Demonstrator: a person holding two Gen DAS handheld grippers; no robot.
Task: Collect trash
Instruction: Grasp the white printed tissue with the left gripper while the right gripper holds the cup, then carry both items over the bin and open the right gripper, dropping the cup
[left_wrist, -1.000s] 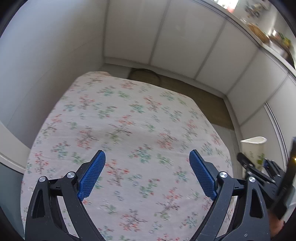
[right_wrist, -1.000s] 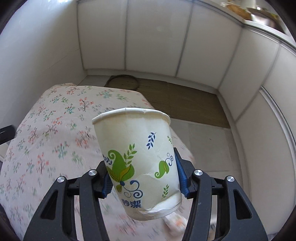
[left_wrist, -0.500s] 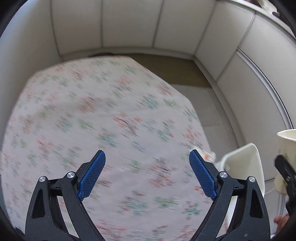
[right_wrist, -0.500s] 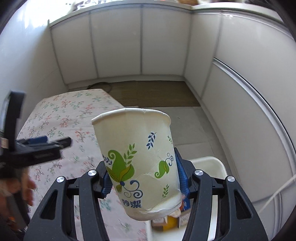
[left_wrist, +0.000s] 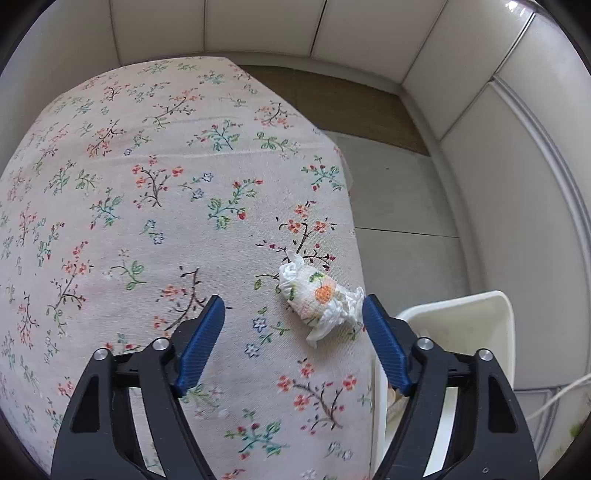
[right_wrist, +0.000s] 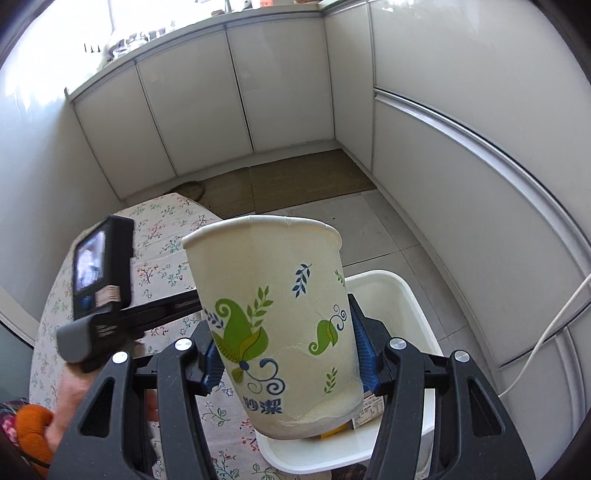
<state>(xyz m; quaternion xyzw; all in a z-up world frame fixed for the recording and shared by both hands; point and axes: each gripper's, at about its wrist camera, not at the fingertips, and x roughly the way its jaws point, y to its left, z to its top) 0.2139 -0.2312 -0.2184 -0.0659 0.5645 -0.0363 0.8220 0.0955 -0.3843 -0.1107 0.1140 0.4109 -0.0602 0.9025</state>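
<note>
Crumpled tissue (left_wrist: 319, 299) lies just beside the left tongs' (left_wrist: 293, 315) right pad.

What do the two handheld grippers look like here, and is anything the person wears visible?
Both the left gripper and the right gripper have black plastic frames with triangular cut-outs, silver pivot bolts and ribbed blue pads. In the right wrist view the left one carries a black camera with a lit screen. An orange knitted cuff shows at the hand.
</note>
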